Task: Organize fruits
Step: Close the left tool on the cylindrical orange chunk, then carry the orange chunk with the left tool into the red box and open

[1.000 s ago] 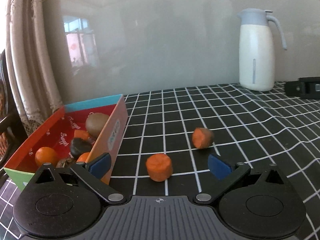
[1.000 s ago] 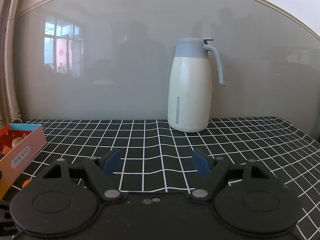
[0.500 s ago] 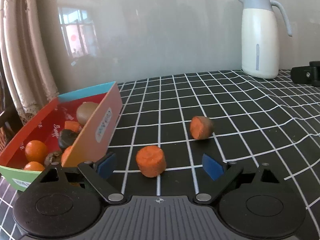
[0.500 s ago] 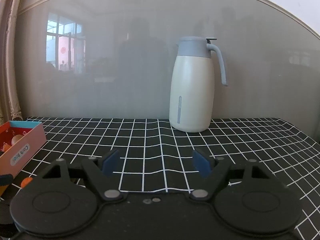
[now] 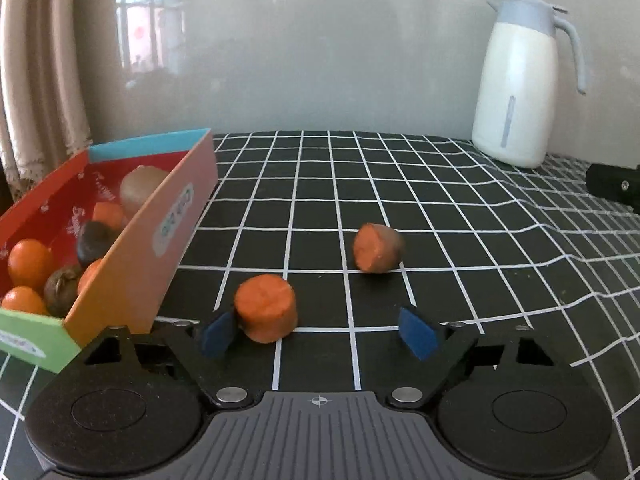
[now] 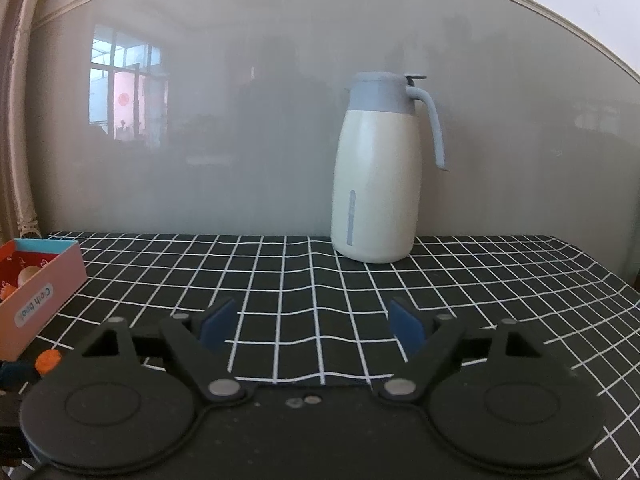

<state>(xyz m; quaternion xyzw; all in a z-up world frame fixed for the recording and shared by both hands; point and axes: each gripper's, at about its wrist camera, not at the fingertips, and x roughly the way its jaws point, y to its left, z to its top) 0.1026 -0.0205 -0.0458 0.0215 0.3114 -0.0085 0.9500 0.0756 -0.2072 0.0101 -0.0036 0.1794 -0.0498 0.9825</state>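
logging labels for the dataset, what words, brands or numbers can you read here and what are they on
"Cath bea..." or similar, only partly legible: white oval sticker on the box side wall.
White script inside the box's red wall: too blurred to read.
Label on the box's green end: too small to read.
Jug: no text, only a blue-grey strip.

Black white-gridded tablecloth (image 5: 440,208) — orange fruit chunks (image 5: 266,314) — cream-and-blue jug (image 5: 516,88).

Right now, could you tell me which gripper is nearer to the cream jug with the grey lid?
Right. The right gripper faces the jug across open tablecloth; the left gripper sits farther away, beside the fruit box.
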